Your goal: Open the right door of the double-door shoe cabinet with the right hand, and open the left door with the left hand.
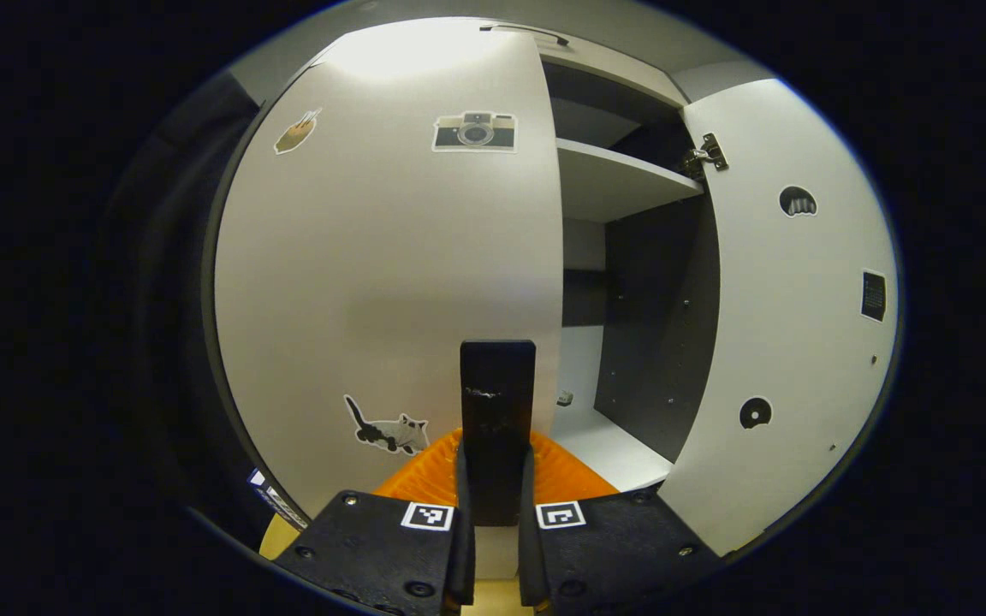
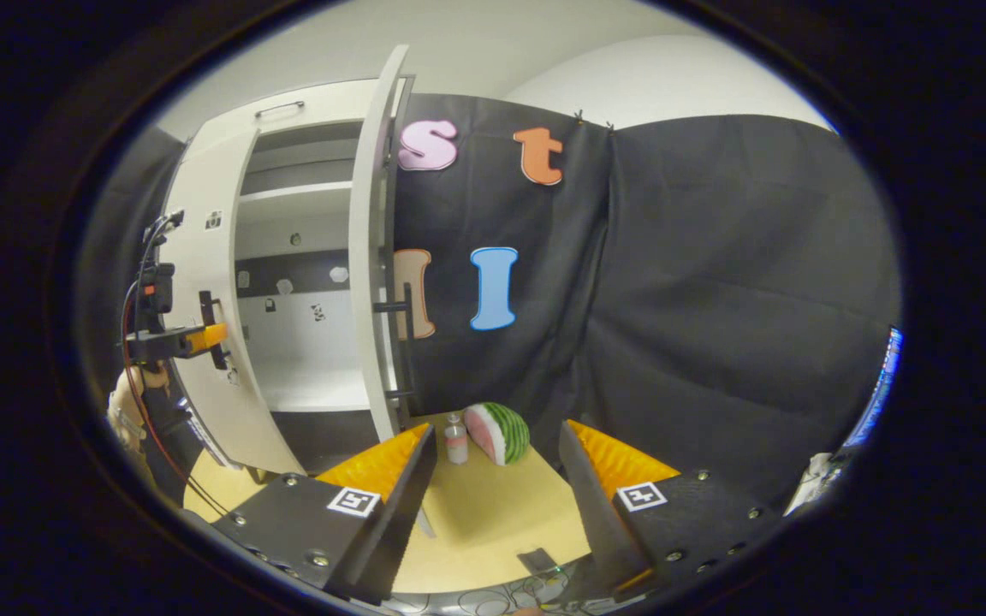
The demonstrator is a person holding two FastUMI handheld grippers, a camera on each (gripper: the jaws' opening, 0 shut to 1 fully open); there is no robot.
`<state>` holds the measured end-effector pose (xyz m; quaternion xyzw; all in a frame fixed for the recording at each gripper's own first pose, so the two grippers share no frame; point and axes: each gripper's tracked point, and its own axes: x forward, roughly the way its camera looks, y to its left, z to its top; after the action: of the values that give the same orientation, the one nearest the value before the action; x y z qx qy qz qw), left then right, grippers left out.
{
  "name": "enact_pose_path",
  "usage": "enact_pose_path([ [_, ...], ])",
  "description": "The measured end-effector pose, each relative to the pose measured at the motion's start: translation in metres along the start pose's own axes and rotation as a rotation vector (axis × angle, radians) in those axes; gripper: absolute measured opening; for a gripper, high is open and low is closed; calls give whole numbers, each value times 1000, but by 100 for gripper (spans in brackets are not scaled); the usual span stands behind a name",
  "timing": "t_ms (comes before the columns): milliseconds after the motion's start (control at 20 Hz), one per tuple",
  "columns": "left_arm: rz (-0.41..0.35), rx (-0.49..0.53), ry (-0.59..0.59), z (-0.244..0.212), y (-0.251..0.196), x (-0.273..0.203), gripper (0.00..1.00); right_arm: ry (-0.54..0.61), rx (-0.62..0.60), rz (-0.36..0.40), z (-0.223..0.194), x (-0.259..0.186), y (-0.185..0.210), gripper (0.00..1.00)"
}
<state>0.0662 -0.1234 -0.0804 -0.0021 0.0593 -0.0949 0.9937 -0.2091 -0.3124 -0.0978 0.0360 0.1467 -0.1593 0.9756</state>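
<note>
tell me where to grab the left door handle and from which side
Grip the left door's handle, an upright bar standing out from the door near its free edge. Come straight at the front so one finger passes each side. The left gripper is already closed on it like that.

left gripper — black plates, square markers, screws | right gripper — perhaps alike

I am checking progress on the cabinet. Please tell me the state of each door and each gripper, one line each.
right door: swung wide open
left door: not yet swung wide
door handle: clamped between fingers
left gripper: shut on door handle
right gripper: open, holding nothing
</note>
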Motion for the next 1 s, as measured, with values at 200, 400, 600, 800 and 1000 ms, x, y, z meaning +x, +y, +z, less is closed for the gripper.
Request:
enact_pose_path([
  [200,-12,-9,5,-1,2,-17,21,5,-10,41,3,12,16,86],
  [400,-16,-11,5,-2,5,-28,21,7,-14,76,2,21,30,86],
  [600,-22,-19,8,-3,7,-43,21,13,-11,106,-2,25,42,89],
  [800,-27,-23,13,-4,11,-55,21,15,-21,124,-3,32,49,86],
  [1000,-36,-30,16,-4,18,-71,21,15,-12,142,-4,38,55,86],
])
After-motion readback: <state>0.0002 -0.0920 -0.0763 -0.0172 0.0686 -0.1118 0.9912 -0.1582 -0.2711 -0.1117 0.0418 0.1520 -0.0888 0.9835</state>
